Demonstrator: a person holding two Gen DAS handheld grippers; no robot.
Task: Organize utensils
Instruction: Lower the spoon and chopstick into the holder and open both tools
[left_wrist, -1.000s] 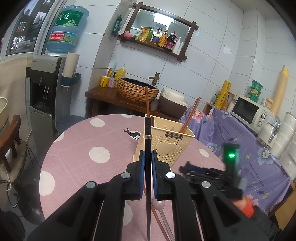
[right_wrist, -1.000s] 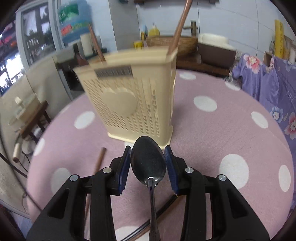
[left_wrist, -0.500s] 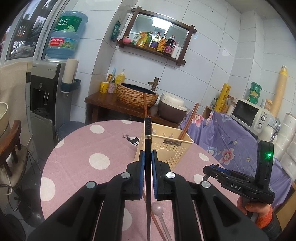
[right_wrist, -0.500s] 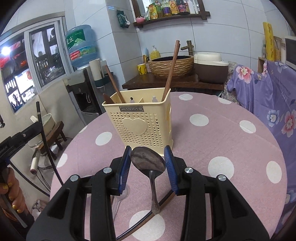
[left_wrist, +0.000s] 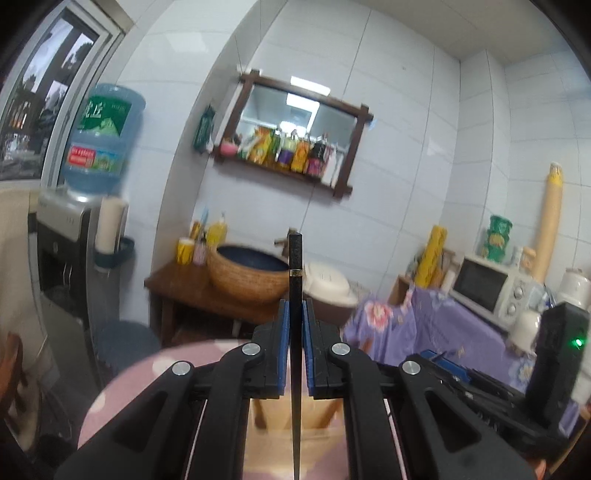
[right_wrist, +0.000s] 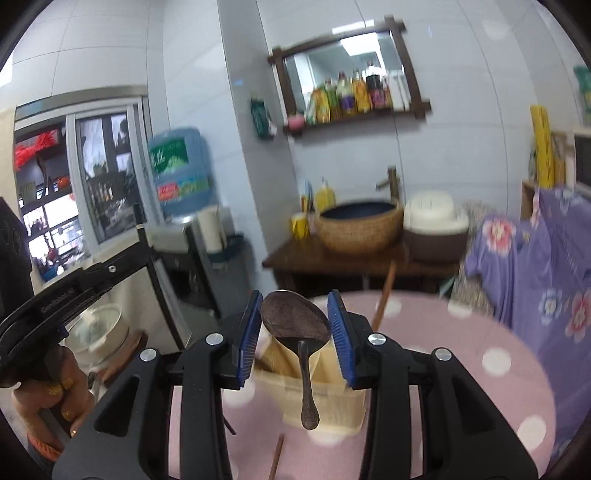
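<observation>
Left gripper (left_wrist: 295, 325) clamps an upright black chopstick (left_wrist: 295, 291), while right gripper (right_wrist: 295, 325) grips a metal spoon (right_wrist: 297, 332) by its bowl above the cream utensil basket (right_wrist: 325, 402).

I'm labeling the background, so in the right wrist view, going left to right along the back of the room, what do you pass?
Window → blue water jug → yellow cup → woven basket basin → white-lidded cooker → purple floral cloth.
</observation>
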